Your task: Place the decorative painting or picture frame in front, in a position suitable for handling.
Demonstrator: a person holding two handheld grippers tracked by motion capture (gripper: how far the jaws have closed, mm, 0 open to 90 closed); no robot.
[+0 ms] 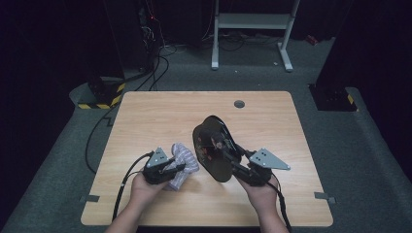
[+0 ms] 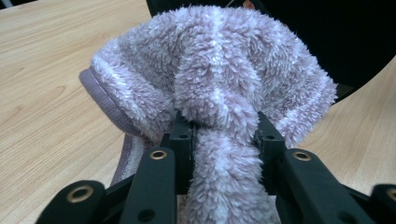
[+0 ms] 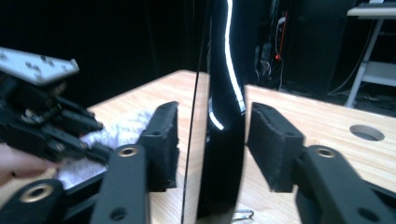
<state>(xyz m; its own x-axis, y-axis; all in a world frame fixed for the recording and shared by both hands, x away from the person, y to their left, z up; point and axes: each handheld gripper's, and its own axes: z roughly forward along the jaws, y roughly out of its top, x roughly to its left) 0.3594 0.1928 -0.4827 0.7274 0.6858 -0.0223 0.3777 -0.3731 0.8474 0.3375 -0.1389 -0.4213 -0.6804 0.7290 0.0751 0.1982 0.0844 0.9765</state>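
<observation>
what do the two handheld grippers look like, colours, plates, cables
Both are black. The left claw and right claw each carry a grey three-cornered plate dotted with small holes, and a black cable trails from each. The black jaws have brass-coloured rivets and blocky pads. The forearms are bare, without sleeves.

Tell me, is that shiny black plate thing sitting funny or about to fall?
A bit odd, yes. The black plate stands on edge between the jaws of the right hand-held gripper, and gaps show on both sides, so it looks loosely held. The fluffy cloth is bunched in the left hand-held gripper. Nothing looks spilled or broken.
</observation>
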